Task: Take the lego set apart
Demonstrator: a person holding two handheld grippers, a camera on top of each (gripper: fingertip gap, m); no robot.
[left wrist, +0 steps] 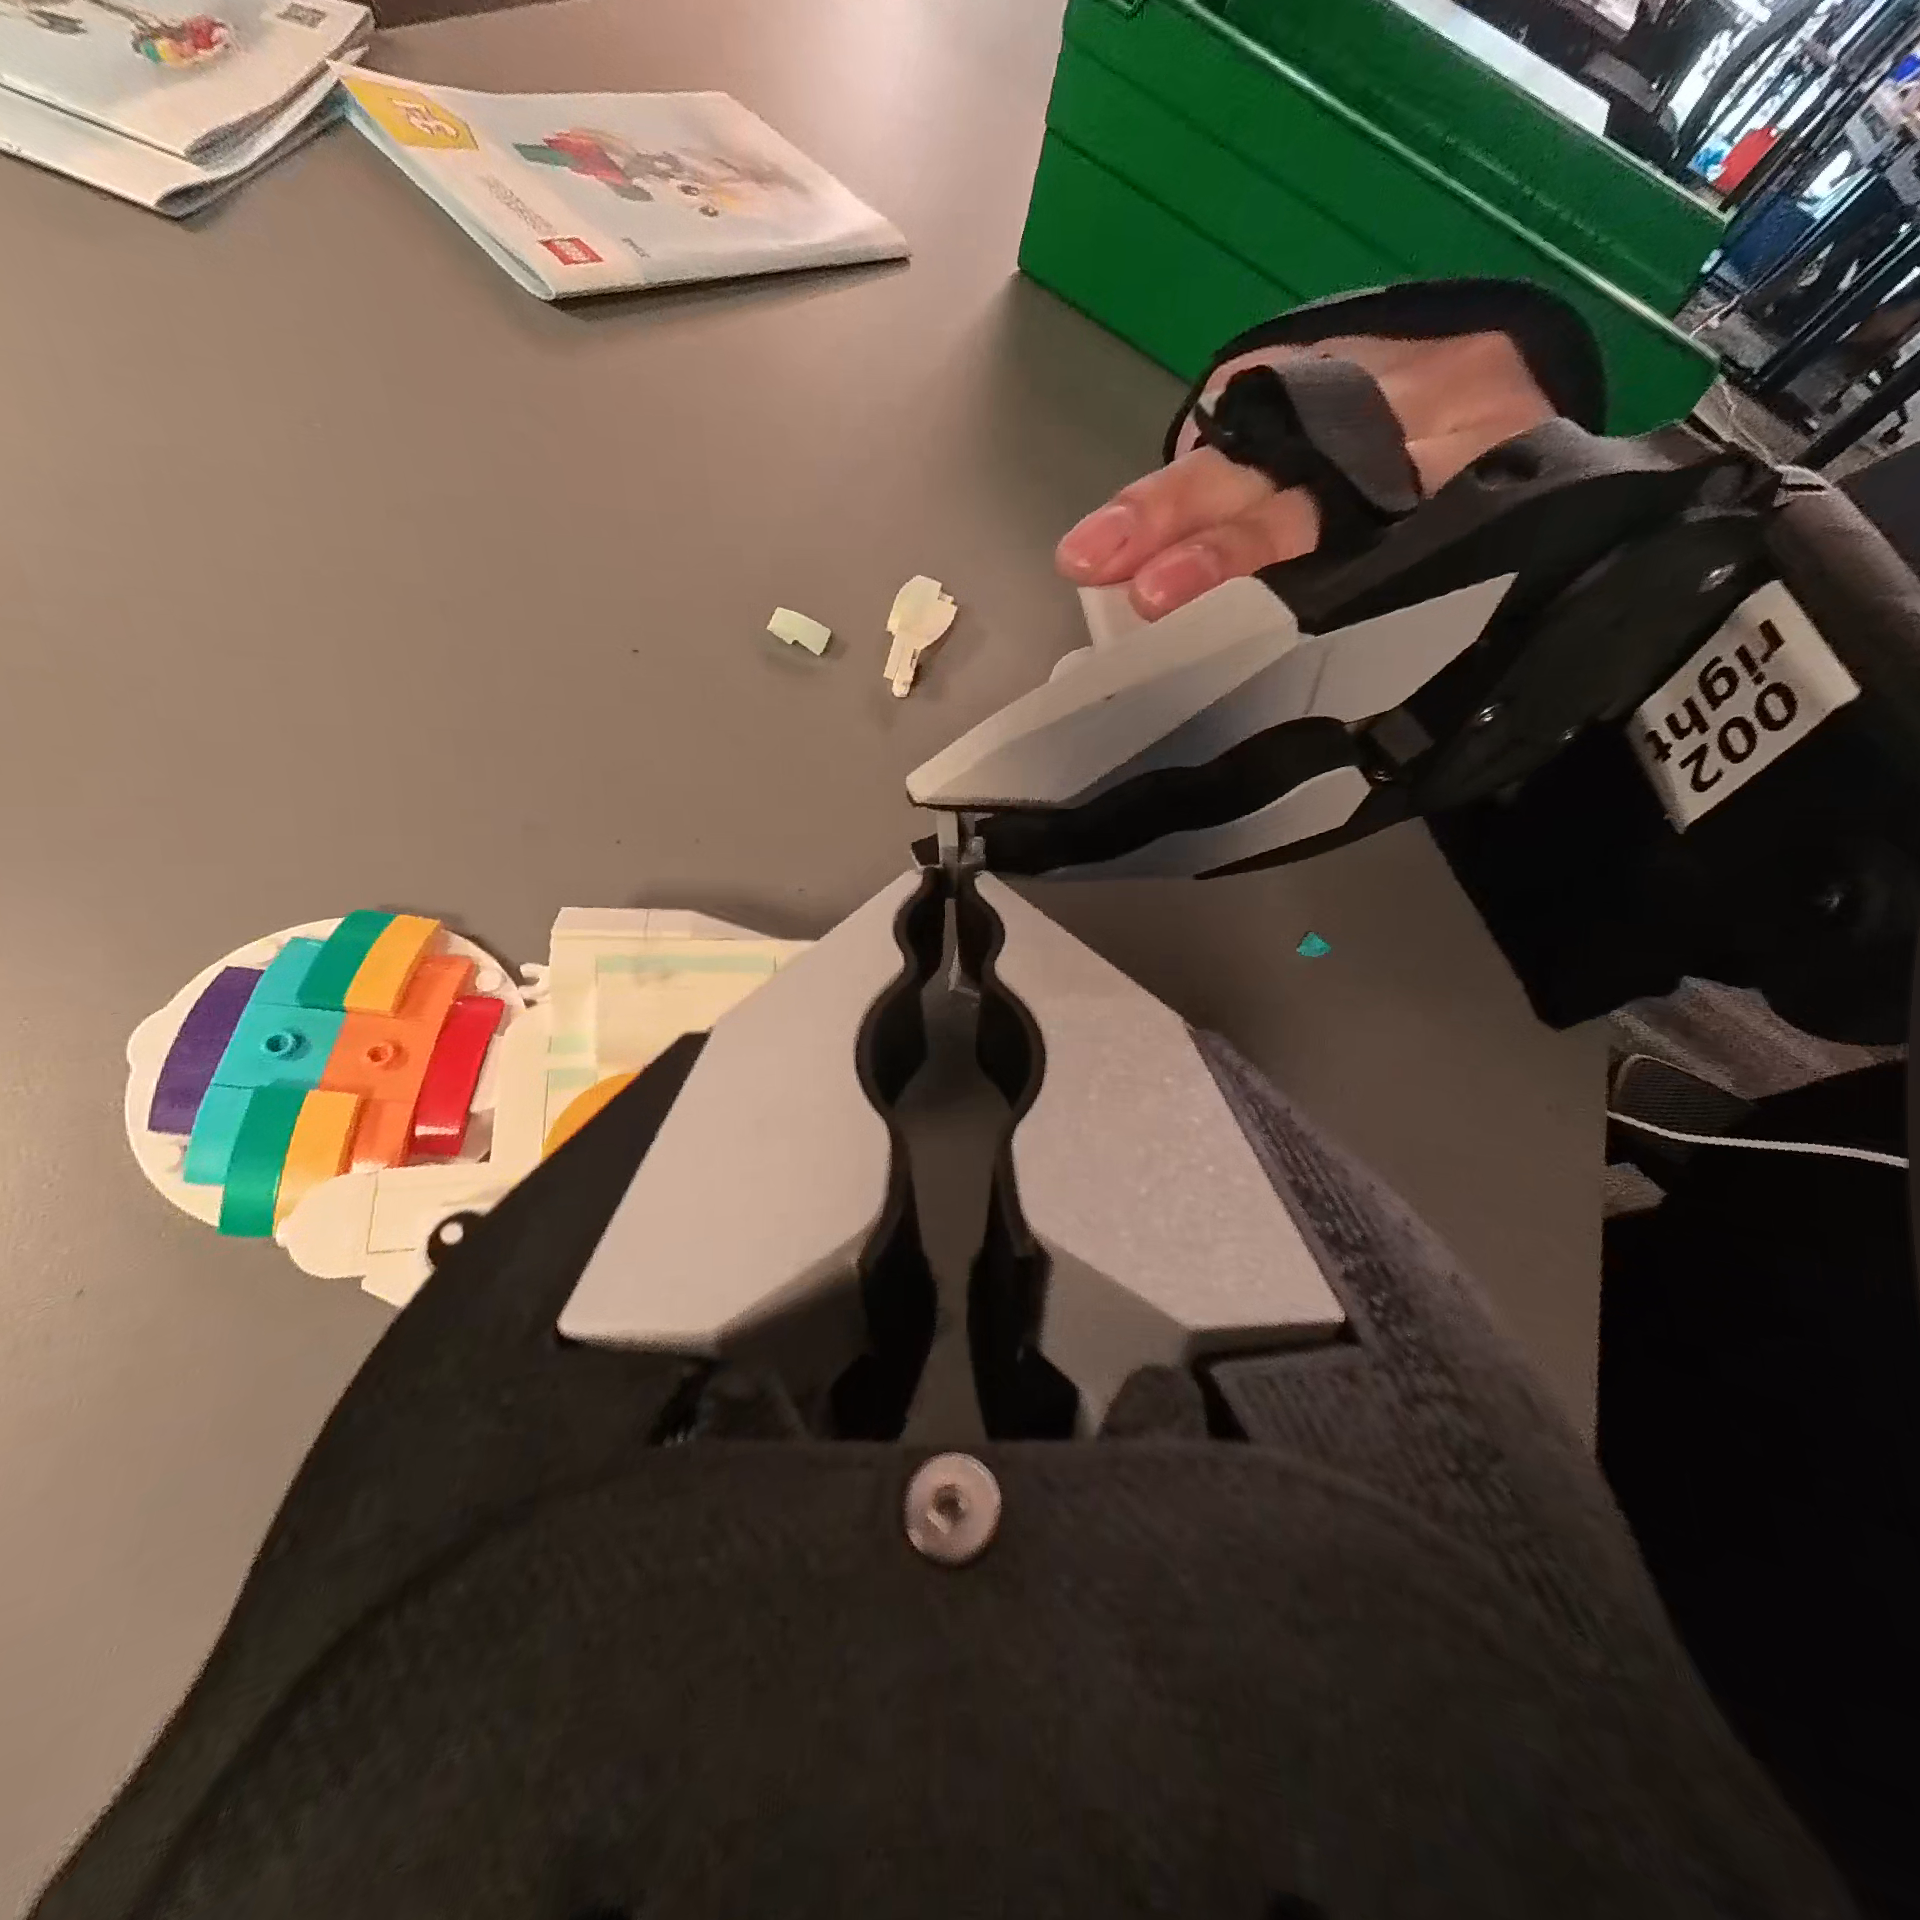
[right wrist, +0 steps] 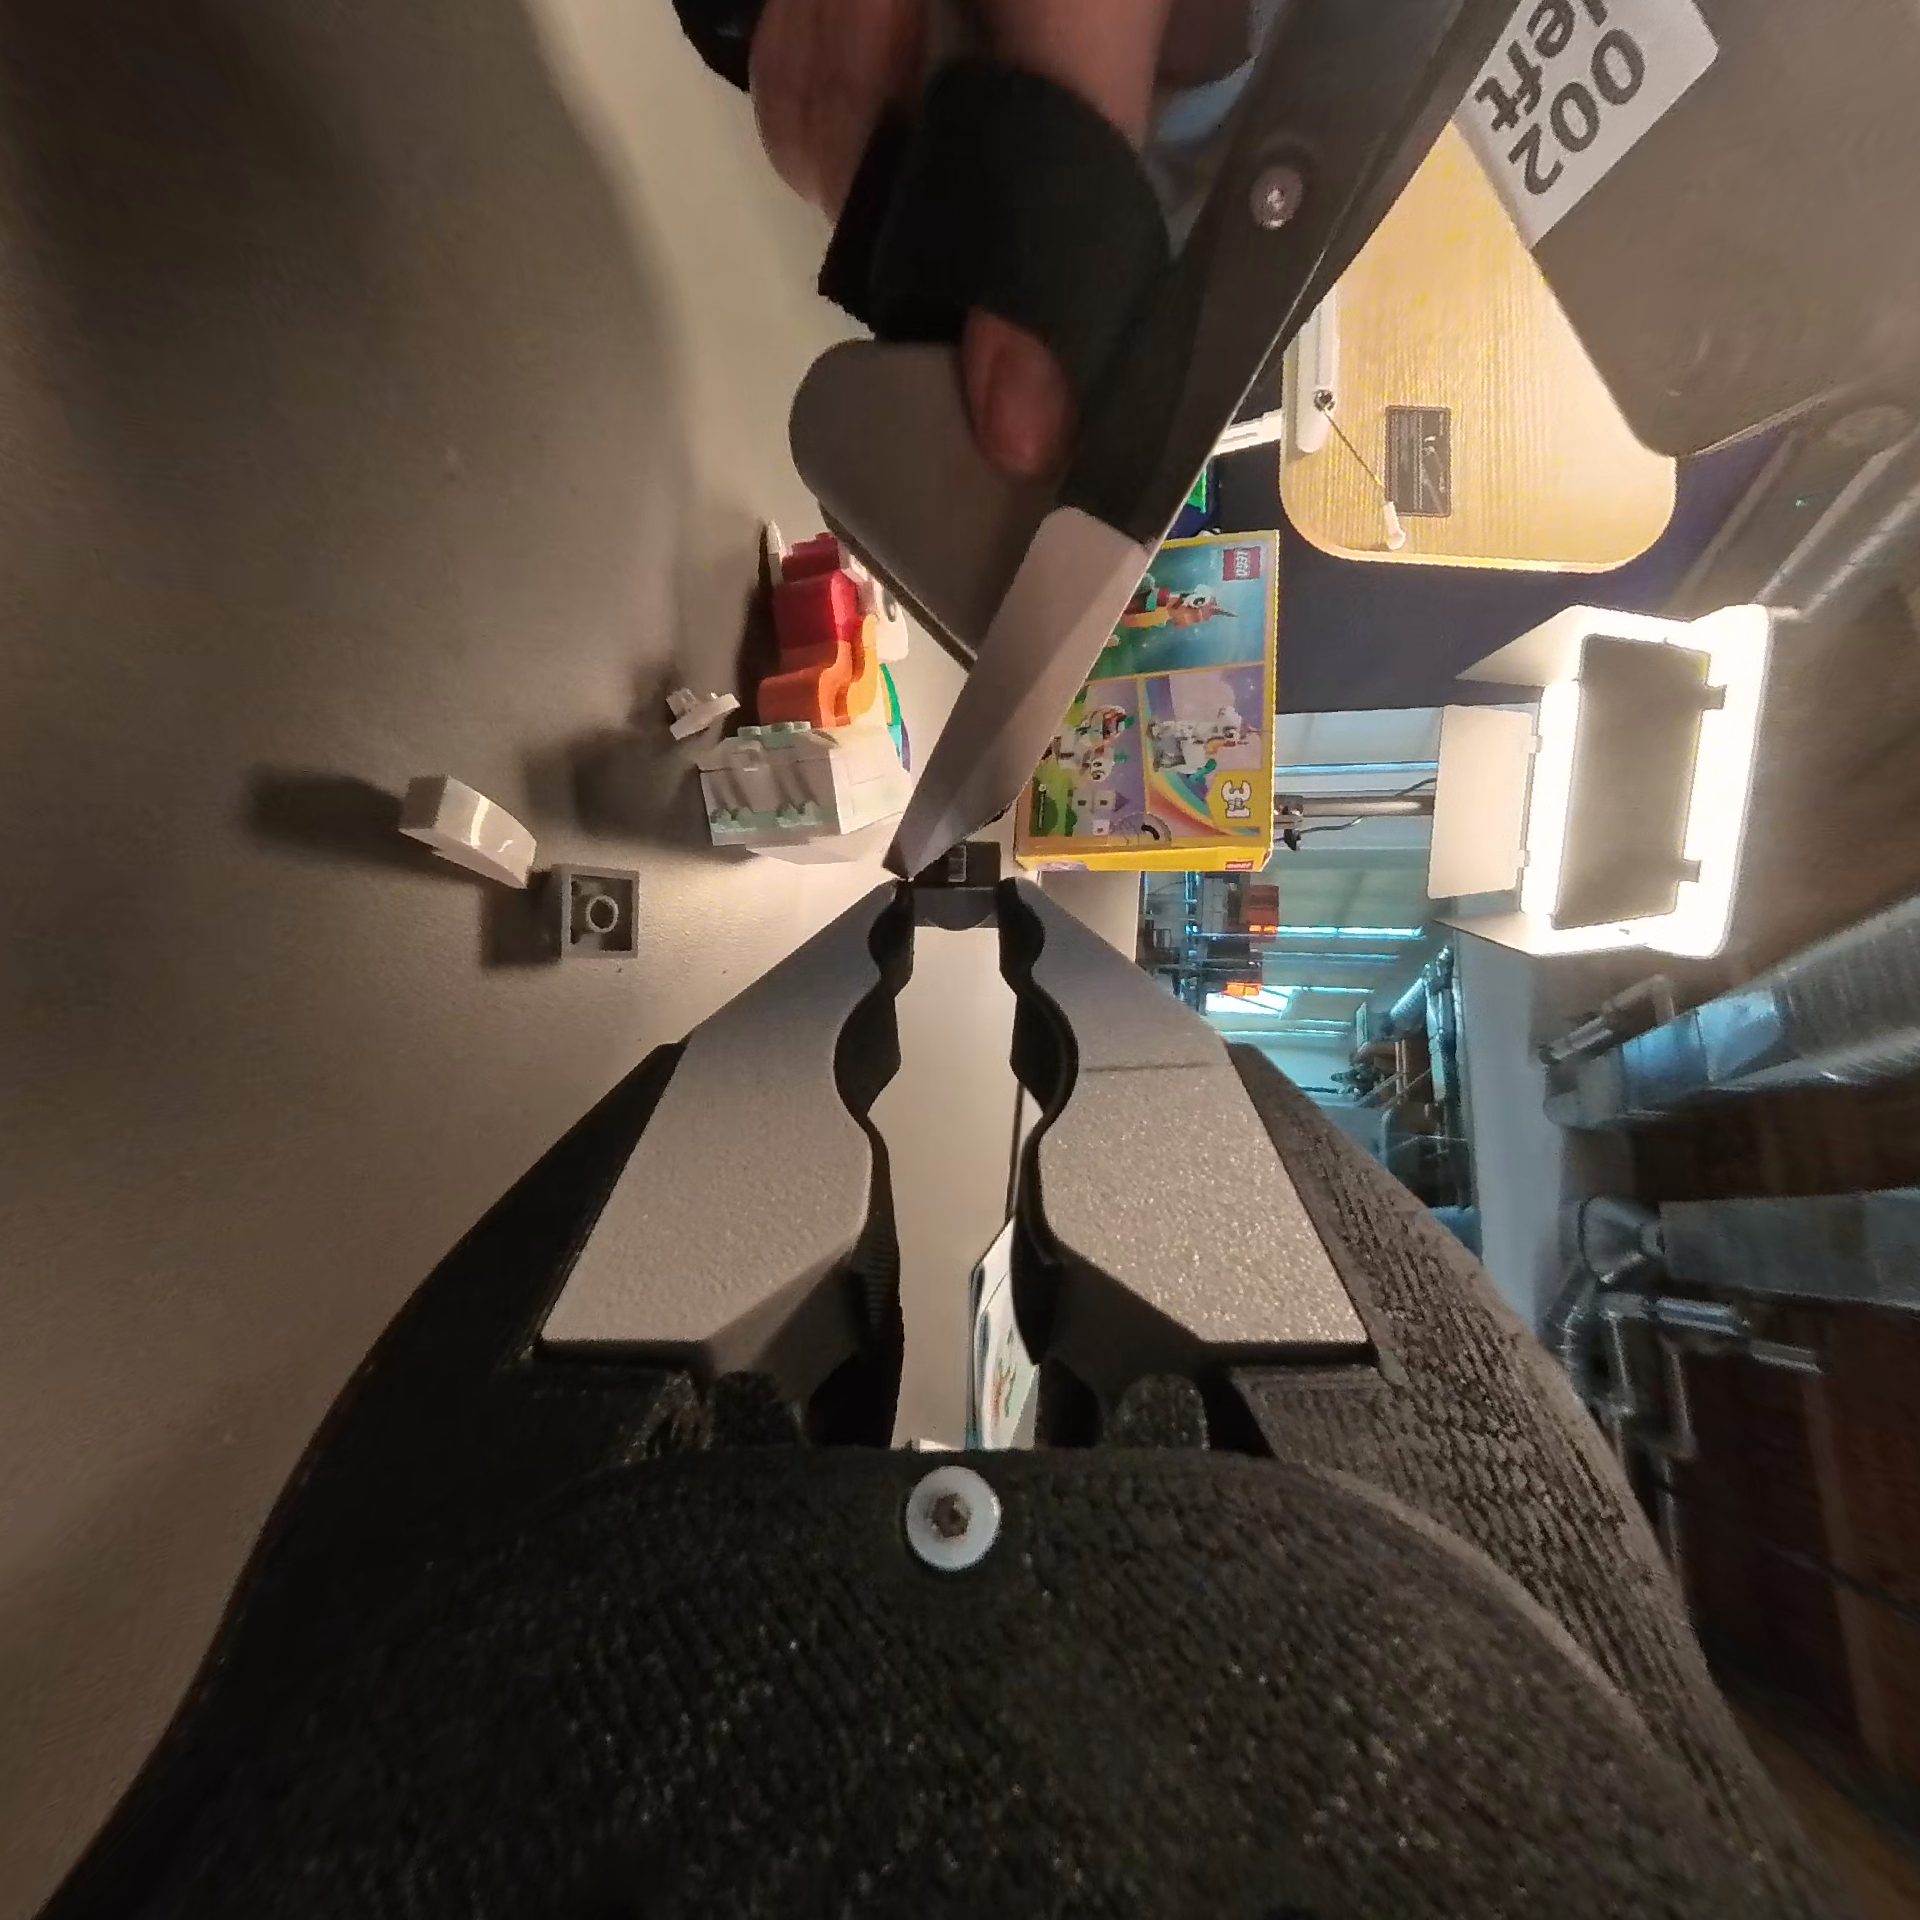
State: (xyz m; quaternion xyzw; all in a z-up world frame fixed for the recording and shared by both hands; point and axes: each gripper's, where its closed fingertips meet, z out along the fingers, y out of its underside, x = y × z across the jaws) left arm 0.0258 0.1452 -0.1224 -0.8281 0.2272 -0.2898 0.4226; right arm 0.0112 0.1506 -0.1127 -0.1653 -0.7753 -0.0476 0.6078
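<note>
Both grippers meet tip to tip above the grey table (left wrist: pixel 520 520). My left gripper (left wrist: pixel 948 894) is shut on a thin grey Lego piece (left wrist: pixel 952 940). My right gripper (left wrist: pixel 940 821) comes in from the right and pinches the top of the same small grey piece. In the right wrist view my right gripper (right wrist: pixel 956 906) is shut on this small dark grey piece (right wrist: pixel 961 891), with the left gripper (right wrist: pixel 906 864) touching it from above. The Lego model (left wrist: pixel 322 1070), a rainbow on white bricks, lies on the table to the left; it also shows in the right wrist view (right wrist: pixel 821 717).
Loose pieces lie on the table: a pale green one (left wrist: pixel 800 632), a white one (left wrist: pixel 914 629), a teal bit (left wrist: pixel 1312 943), a white curved slope (right wrist: pixel 468 826) and a grey plate (right wrist: pixel 594 914). Instruction booklets (left wrist: pixel 623 177) and a green box (left wrist: pixel 1299 156) sit at the back. The Lego box (right wrist: pixel 1153 717) stands behind the model. Left and right tips are no more than a few centimetres apart.
</note>
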